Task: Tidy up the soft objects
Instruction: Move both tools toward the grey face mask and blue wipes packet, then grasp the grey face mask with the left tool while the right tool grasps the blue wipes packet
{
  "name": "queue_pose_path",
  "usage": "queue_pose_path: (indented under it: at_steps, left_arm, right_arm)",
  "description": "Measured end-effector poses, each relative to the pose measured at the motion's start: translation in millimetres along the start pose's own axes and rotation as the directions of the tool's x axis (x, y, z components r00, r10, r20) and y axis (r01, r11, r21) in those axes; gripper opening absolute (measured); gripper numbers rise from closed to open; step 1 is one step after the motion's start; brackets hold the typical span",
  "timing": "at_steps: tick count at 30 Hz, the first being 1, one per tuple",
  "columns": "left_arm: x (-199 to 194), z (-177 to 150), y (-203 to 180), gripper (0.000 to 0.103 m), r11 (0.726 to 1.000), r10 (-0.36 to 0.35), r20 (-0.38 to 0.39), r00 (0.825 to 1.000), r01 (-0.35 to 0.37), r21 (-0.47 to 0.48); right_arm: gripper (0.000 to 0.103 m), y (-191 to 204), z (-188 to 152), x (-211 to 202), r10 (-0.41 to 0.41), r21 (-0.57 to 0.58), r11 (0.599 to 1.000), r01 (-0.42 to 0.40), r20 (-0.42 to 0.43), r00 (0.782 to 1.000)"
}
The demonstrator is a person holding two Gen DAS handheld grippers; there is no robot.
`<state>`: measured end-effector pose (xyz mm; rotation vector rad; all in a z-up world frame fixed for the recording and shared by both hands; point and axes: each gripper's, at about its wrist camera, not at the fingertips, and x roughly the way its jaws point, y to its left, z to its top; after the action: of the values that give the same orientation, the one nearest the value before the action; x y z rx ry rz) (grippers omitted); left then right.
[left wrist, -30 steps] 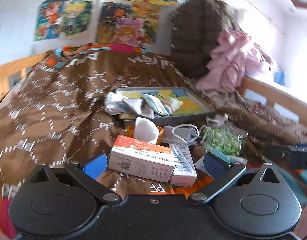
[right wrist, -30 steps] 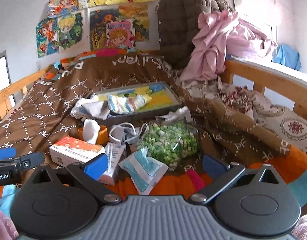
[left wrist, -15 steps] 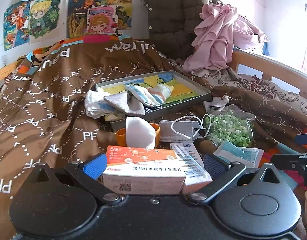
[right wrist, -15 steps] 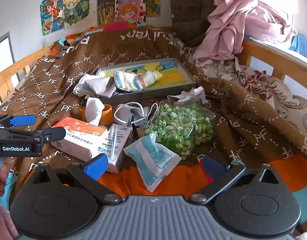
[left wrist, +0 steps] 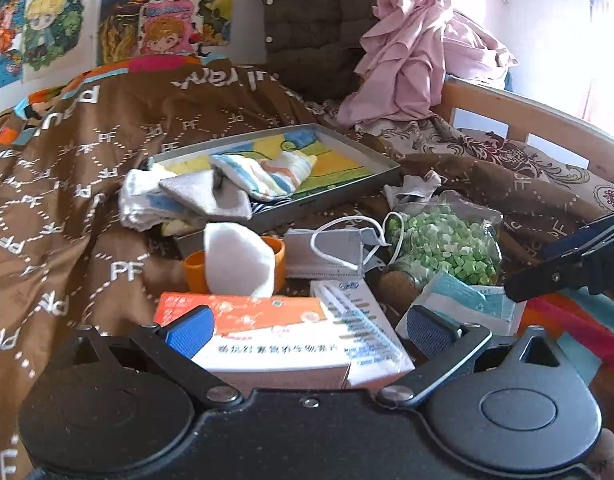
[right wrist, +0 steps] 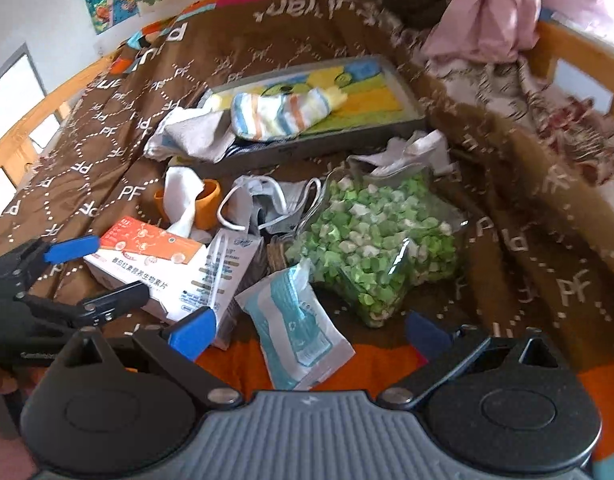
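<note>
On the bed (left wrist: 87, 168): 1 tray (left wrist: 347, 148) holding socks (left wrist: 263, 174); both grippers, left (left wrist: 311, 326) and right (right wrist: 307, 330), fingers open, empty.

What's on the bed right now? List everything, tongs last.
tray: 1, grey, mid-bed
striped sock: 1, pastel stripes, in tray
grey cloth: 1, draped over tray's left end
cup: 1, orange, white pad inside
face mask: 1, grey, right of cup
bead bag: 1, green, right of mask
medicine boxes: 2, orange-white and white, nearest
wipe packet: 1, teal-white, front
left tongs: open, around boxes
right tongs: open, over packet
</note>
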<state>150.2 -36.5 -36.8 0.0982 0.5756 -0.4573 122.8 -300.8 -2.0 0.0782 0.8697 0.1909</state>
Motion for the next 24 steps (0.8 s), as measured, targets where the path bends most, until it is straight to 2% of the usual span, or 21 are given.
queue_pose_path:
  at_steps: [6,11,16,19,24]
  left_arm:
    - [38,31,5,0.102,0.997,-0.077,-0.013,0.997,0.078,0.028]
    - [71,52,4,0.102,0.989,-0.135,-0.025,0.99,0.137,0.061]
    - [91,61,-4,0.091,0.975,-0.17,-0.032,0.985,0.173,0.142]
    - [98,60,-4,0.083,0.969,-0.191,-0.032,0.981,0.194,0.15]
    - [106,58,-1,0.078,0.966,-0.217,-0.032,0.976,0.22,0.137]
  right_arm:
    - [0.103,-3,0,7,0.055,-0.014,0.998,-0.056,-0.009,0.998]
    - [0.103,4,-3,11,0.028,-0.076,0.997,-0.029,-0.011,1.0]
    - [0.1,1,-3,22,0.022,-0.063,0.998,-0.024,-0.029,0.999]
    - [0.097,-3,-2,26,0.02,-0.044,0.999,-0.022,-0.03,0.999]
    - [0.091,-4,0,33,0.031,-0.033,0.999,-0.033,-0.044,0.999]
